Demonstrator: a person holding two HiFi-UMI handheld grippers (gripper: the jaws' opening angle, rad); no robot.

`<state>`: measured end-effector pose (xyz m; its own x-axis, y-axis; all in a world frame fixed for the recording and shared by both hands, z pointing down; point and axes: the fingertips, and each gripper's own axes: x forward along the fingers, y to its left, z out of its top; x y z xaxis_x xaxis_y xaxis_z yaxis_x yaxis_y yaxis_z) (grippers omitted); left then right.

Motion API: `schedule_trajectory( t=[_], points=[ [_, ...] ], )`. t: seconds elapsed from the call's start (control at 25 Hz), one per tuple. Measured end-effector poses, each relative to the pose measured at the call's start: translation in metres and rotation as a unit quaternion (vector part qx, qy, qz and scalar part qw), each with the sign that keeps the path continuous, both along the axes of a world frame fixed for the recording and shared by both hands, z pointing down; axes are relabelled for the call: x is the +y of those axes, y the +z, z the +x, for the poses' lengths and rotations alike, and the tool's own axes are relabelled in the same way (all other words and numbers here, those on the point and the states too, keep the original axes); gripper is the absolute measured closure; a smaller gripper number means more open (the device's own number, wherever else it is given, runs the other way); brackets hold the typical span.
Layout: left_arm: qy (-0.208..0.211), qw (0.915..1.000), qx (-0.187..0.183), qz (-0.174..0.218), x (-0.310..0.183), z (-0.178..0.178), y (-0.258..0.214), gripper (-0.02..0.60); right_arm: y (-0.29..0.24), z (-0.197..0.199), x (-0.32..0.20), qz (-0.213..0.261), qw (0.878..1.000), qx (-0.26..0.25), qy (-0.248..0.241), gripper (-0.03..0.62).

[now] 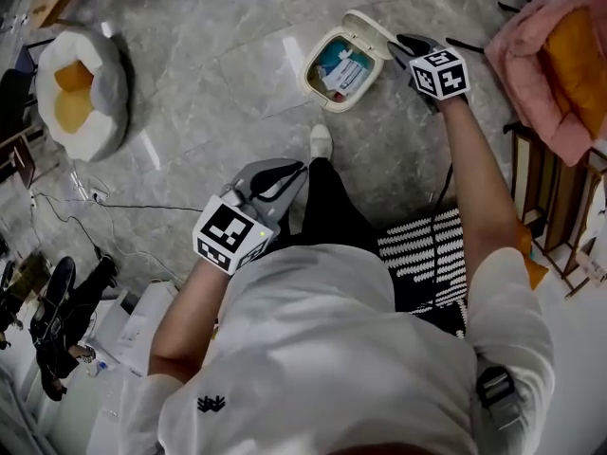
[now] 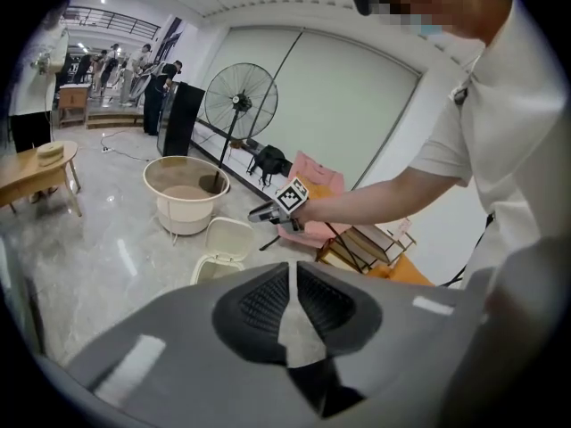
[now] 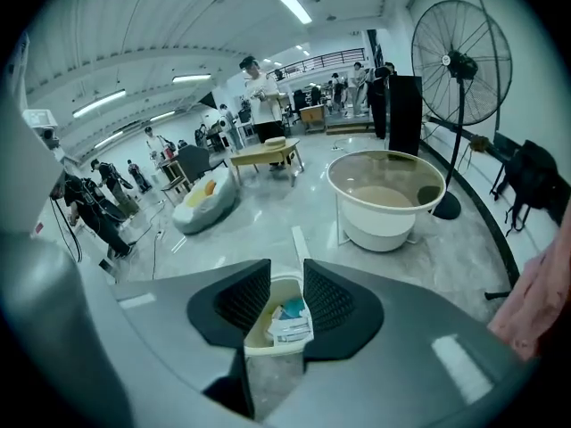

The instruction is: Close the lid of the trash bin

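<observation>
The cream trash bin (image 1: 339, 68) stands on the grey floor with its lid (image 1: 372, 29) swung up and open; paper and a blue packet lie inside. My right gripper (image 1: 400, 49) hovers just right of the bin, close to the raised lid, its jaws open and empty. In the right gripper view the open bin (image 3: 281, 321) shows through the gap of that gripper (image 3: 287, 282). My left gripper (image 1: 285, 176) hangs low beside the person's dark trouser leg, shut and empty. The left gripper view shows the bin (image 2: 207, 264), its lid (image 2: 229, 239) and the right gripper (image 2: 266, 212) beyond the left gripper (image 2: 290, 283).
A white tub on a stand (image 3: 384, 199) and a standing fan (image 3: 459, 65) are behind the bin. A pink cloth (image 1: 550, 55) drapes a wooden rack (image 1: 555, 197) at the right. A cushion bed (image 1: 81, 88) and cables (image 1: 95, 202) lie at the left.
</observation>
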<state>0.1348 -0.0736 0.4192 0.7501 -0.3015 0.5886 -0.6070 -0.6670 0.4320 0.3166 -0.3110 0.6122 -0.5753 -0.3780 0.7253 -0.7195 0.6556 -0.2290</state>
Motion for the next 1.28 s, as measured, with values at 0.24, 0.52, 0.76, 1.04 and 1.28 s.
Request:
schedule_trajectory(
  t=[0.24, 0.52, 0.76, 1.04, 1.28],
  points=[
    [-0.009, 0.9999, -0.002, -0.005, -0.003, 0.000, 0.009, 0.497, 0.036, -0.004, -0.025, -0.020, 0.999, 0.021, -0.018, 0.497],
    [-0.017, 0.9996, 0.004, -0.024, 0.001, -0.004, 0.015, 0.499, 0.057, -0.010, -0.025, -0.045, 0.998, 0.022, -0.025, 0.497],
    [-0.023, 0.9994, 0.009, -0.026, 0.001, -0.009, 0.018, 0.498, 0.060, -0.012, -0.022, -0.048, 0.998, 0.025, -0.025, 0.497],
    [-0.022, 0.9994, 0.015, -0.021, 0.000, -0.013, 0.017, 0.499, 0.059, -0.021, -0.009, -0.052, 0.998, 0.024, -0.030, 0.497],
    [-0.021, 0.9994, 0.019, -0.018, 0.007, -0.020, 0.018, 0.497, 0.063, -0.038, 0.011, -0.059, 0.997, 0.025, -0.038, 0.497]
  ],
)
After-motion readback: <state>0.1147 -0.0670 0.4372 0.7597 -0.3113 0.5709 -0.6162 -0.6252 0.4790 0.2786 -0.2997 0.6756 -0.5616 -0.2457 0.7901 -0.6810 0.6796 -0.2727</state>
